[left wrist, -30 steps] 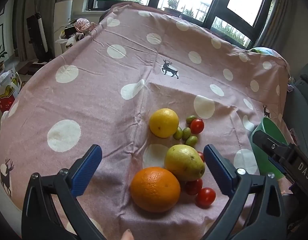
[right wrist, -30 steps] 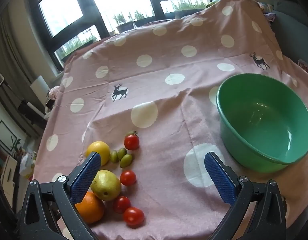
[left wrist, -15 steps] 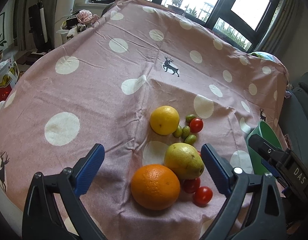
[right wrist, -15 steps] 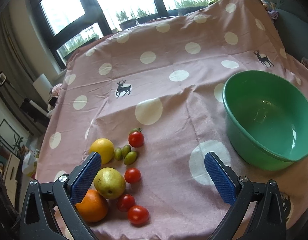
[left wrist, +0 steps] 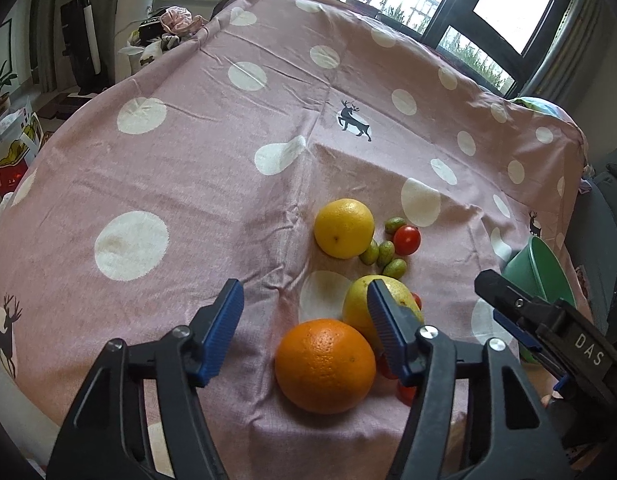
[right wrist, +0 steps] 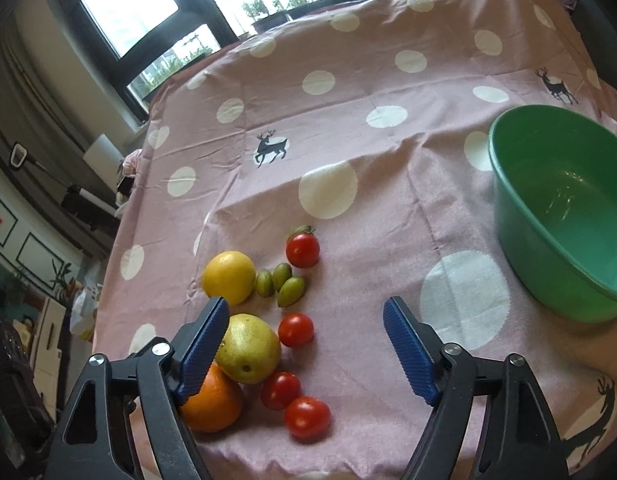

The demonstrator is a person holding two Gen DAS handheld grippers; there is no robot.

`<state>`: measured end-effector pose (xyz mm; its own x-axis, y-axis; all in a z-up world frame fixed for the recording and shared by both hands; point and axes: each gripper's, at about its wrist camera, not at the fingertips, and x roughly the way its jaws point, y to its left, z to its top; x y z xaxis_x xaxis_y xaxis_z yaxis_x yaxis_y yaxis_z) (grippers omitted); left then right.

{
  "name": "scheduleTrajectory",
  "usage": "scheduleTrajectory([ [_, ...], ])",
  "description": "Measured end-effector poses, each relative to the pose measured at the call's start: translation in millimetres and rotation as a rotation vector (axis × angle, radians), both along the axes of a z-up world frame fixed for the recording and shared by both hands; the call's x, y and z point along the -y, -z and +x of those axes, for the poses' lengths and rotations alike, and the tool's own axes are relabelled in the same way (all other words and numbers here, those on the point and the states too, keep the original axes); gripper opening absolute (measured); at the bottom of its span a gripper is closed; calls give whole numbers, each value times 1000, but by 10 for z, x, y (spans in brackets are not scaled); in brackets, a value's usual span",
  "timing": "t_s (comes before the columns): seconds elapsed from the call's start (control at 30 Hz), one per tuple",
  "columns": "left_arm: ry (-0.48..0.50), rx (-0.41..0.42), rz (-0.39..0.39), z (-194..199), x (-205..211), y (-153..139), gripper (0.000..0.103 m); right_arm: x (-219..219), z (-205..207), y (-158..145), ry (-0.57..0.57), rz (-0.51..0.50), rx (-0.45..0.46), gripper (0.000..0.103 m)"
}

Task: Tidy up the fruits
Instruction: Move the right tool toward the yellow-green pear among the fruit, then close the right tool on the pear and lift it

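Left wrist: left gripper (left wrist: 304,322) narrowed, released, seemingly nearer orange (left wrist: 325,365); right gripper (right wrist: 306,334) released.

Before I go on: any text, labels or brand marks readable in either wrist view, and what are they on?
"DAS": white letters on the black body of the right gripper, seen at the right edge of the left wrist view.
Red and yellow box on the floor at far left: its print is too blurred to read.
The fruit, the green bowl and the tablecloth carry no text, only dots and deer figures.
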<state>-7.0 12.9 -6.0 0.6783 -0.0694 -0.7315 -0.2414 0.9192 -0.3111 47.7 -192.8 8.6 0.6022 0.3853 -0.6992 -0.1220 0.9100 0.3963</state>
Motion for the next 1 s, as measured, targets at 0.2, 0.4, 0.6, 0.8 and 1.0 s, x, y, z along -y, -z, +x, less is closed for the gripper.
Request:
scheduleTrajectory([
  [0.2,-22,1,-14,-18,-68,2,54,-194,93,160,-86,74,-78,74],
  [0.4,-67,2,-36,-46,-193,4,54,-381,147,305,-109,79,-152,60],
  [0.6,-88,-9,-65,-50,-269,21,54,-441,203,417,-117,101,-204,60],
  [0.8,-79,-9,-79,-40,-267,25,54,-519,237,481,-121,108,-235,60],
  [1.0,-74,-18,-89,-28,-280,44,54,-586,288,518,-114,95,-246,60],
])
